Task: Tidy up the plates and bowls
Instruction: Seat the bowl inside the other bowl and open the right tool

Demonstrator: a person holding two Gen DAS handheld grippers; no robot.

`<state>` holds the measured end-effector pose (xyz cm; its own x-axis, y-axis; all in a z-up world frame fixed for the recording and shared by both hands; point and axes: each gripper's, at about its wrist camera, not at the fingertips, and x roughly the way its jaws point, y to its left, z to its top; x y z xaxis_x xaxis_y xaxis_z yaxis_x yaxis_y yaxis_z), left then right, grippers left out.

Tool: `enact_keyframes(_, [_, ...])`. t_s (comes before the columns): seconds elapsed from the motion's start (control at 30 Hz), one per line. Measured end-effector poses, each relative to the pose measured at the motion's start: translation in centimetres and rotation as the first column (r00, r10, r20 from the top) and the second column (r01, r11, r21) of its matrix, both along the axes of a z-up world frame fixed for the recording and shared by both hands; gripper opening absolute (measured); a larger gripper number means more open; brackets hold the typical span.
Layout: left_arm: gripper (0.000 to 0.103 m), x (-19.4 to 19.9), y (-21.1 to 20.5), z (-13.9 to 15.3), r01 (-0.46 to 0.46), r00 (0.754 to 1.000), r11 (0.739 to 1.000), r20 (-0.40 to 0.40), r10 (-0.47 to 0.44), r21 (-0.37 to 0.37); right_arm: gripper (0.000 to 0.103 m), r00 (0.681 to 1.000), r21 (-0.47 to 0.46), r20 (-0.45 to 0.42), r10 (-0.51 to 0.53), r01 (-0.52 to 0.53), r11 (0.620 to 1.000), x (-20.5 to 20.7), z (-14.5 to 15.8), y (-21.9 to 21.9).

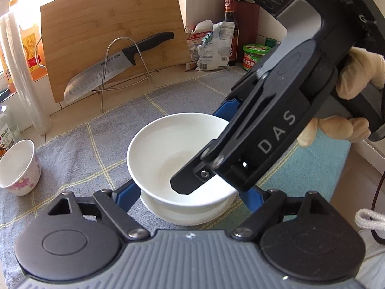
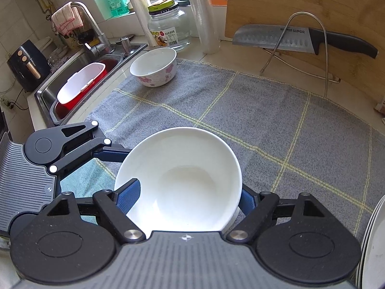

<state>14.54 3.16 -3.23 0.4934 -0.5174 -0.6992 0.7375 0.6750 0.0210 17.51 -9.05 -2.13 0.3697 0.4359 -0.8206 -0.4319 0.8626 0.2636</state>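
White porcelain bowl (image 1: pixel 168 149) mid-cloth on the worktop (image 2: pixel 231 62), seated in a second white dish (image 1: pixel 187 216) underneath. Right gripper (image 2: pixel 187 198) spread wide and astride the bowl's wall: one finger down inside, the other outside the rim, nothing pinched yet by the look of it. Left gripper (image 1: pixel 189 196) spread too, flanking the stack's foot; contact impossible to call. Likely step: nesting or lifting that top bowl. Best done by closing squarely on the wall, keeping the rim level, steadying the lower dish, no dragging across the checked cloth (image 2: pixel 264 120). Both white pieces empty. Floral bowl (image 2: pixel 154 69) at the cloth's sink-side corner, seemingly empty as well. Stacked plates (image 2: pixel 375 240) by the cloth's right edge.
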Motion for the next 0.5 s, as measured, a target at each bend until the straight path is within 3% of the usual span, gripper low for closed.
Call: enact_keyframes(0.5, [0.088, 0.65, -0.37, -0.71, 0.002, 1.000, 1.000, -0.023, -0.001, 0.029, 0.088, 1.000, 0.001, -0.018, 0.003, -0.003, 1.000, 0.50, -0.96, 0.05])
